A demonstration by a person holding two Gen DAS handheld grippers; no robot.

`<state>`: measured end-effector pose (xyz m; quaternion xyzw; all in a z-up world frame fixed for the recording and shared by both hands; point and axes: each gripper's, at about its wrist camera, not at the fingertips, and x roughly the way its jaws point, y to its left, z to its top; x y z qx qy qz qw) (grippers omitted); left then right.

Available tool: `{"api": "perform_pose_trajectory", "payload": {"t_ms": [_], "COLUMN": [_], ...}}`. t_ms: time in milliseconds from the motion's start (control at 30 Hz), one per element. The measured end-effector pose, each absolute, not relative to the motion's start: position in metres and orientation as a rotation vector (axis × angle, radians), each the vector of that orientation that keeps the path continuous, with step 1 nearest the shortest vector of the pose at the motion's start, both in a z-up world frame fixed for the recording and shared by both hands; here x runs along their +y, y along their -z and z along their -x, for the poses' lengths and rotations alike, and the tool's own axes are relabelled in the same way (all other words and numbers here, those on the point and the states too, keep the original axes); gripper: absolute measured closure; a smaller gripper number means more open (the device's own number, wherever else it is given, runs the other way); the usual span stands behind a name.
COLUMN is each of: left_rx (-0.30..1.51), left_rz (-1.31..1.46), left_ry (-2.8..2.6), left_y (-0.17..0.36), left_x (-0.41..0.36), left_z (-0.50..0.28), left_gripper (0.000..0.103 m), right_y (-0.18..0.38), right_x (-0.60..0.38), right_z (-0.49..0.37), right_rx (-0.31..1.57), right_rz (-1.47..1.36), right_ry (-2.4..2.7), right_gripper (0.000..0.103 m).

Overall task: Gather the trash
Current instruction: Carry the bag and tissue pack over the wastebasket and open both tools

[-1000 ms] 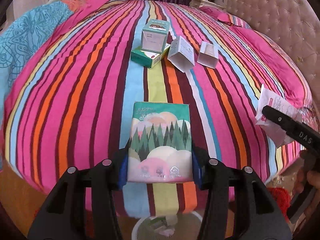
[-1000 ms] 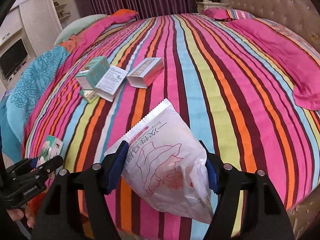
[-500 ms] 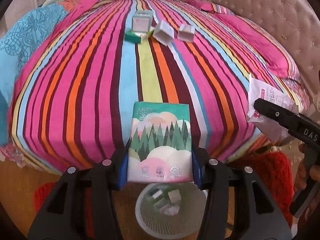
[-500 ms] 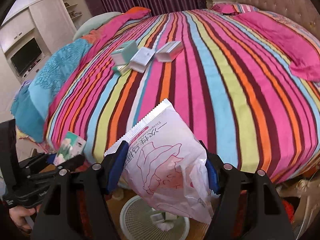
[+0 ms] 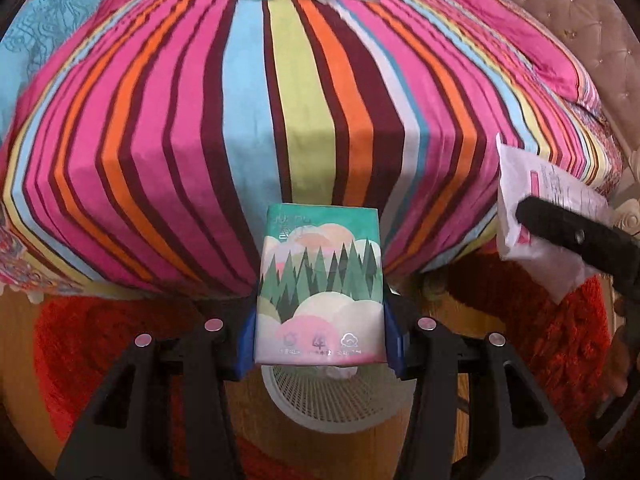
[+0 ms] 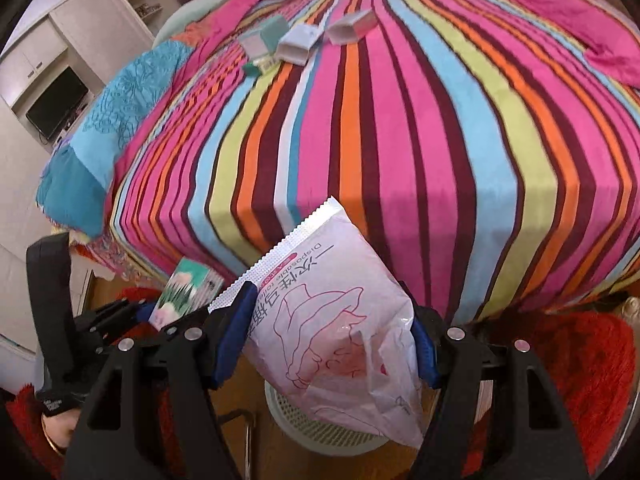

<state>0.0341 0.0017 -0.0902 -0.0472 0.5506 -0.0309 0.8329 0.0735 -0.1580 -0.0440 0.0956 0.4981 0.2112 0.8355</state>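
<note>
My left gripper [image 5: 320, 340] is shut on a tissue pack with a forest print [image 5: 320, 280] and holds it above a white mesh trash bin [image 5: 336, 396] on the floor. It also shows in the right wrist view [image 6: 184, 296]. My right gripper [image 6: 328, 344] is shut on a white plastic glove bag with pink print [image 6: 332, 320], above the same bin [image 6: 320, 420]. The bag also shows in the left wrist view [image 5: 536, 208]. Several small boxes [image 6: 304, 40] lie far back on the striped bed [image 6: 400, 120].
The bed's foot edge hangs just beyond both grippers. A red shaggy rug [image 5: 540, 340] lies on the wooden floor around the bin. A blue blanket [image 6: 116, 112] lies at the bed's left side. White cabinets and a TV [image 6: 56, 100] stand to the left.
Both grippers have pulled back from the bed and tilted down, still holding their items. The bed edge, the rug and the bin have come into fuller view beneath them.
</note>
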Motion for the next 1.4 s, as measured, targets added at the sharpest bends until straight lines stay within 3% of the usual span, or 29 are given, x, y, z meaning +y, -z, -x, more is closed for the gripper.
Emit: {"api": "perform_pose_trajectory", "payload": {"t_ms": [733,1400], "left_rx": [1.59,1.797], "left_rz": [0.278,0.305], "left_ry": [0.12,0.113], "left_y": [0.21,0.255], "left_x": [0.007,0.001], "left_z": [-0.041,-0.045], "left_gripper": [0.054,0.054], "right_y": [0.18,0.246], "right_x": [-0.146,-0.133], "right_z": [-0.081,-0.087], "right_rx": [1.599,1.774], "right_rz": [-0.378,-0.376], "right_ry": [-0.358,-0.26], "right_gripper": [0.038,0.038]}}
